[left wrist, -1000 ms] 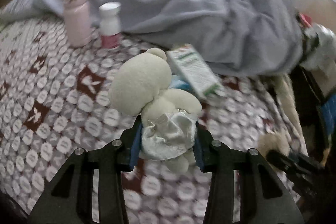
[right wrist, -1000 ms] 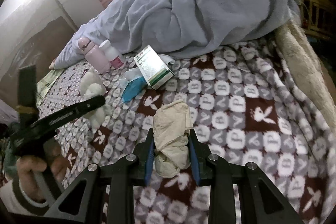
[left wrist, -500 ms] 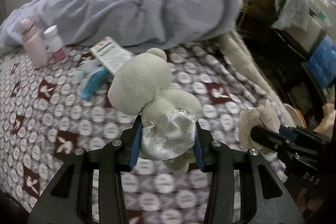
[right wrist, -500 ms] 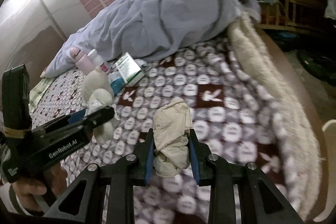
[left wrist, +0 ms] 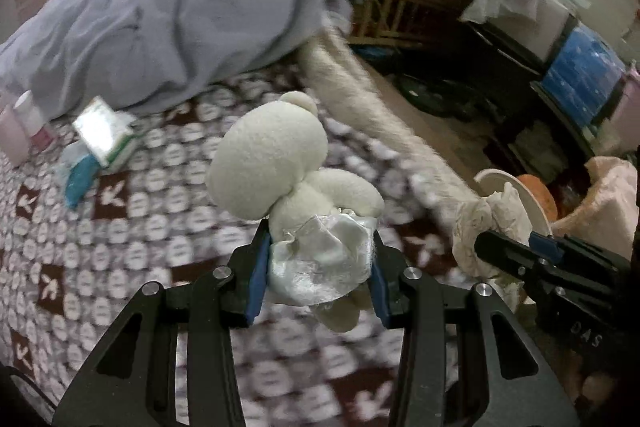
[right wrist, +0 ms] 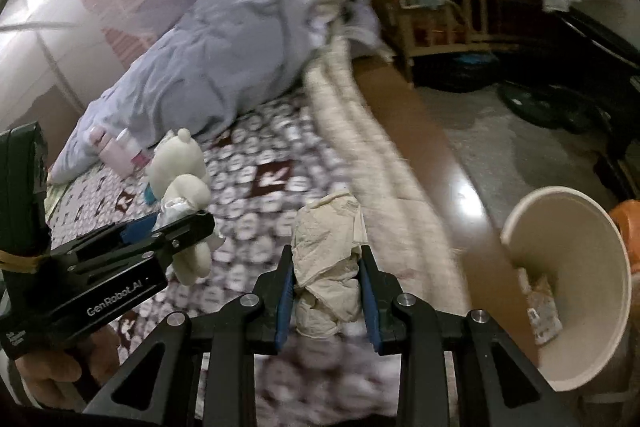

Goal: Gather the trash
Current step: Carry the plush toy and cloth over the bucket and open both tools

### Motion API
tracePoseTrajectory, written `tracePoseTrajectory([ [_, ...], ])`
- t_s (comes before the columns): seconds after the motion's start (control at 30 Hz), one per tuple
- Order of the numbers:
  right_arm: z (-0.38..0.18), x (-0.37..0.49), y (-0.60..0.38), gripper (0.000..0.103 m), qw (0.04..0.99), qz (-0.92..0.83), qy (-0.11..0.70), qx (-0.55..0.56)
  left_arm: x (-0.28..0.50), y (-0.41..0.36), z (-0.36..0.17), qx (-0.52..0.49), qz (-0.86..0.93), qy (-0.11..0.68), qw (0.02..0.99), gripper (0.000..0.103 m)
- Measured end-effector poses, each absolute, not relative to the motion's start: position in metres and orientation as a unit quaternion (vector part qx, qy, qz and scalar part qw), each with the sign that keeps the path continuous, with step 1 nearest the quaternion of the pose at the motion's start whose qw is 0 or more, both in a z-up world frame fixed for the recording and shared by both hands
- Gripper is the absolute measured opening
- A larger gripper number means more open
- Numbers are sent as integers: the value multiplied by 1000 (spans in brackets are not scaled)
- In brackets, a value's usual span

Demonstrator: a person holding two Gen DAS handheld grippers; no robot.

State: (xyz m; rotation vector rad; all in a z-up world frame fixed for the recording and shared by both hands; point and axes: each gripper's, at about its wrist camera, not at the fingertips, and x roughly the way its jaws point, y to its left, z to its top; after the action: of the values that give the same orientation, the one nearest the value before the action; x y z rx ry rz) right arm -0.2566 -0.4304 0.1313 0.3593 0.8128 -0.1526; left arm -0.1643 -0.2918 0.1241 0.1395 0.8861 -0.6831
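Crumpled tissue (right wrist: 326,263) sits clamped between right gripper (right wrist: 326,285) jaws; left gripper (left wrist: 318,277) pinches plush bear (left wrist: 288,179).

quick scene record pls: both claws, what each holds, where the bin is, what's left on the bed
left claw: shut on teddy, gripped at its satin skirt, held above the blanket
right claw: shut on tissue wad, over the bed edge
bin: cream, beside the bed, to the right of the right claw, mouth tilted toward the camera, some trash already inside
on blanket: carton, blue wrapper, pink bottle, white bottle
behind: grey duvet, bunched
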Motion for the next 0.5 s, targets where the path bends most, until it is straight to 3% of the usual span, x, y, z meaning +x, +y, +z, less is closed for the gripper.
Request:
tracePoseTrajectory([
  [0.5,125,-324,-520,28,886,-172,382,199,-208,-393,135,104,-408,404,812,41],
])
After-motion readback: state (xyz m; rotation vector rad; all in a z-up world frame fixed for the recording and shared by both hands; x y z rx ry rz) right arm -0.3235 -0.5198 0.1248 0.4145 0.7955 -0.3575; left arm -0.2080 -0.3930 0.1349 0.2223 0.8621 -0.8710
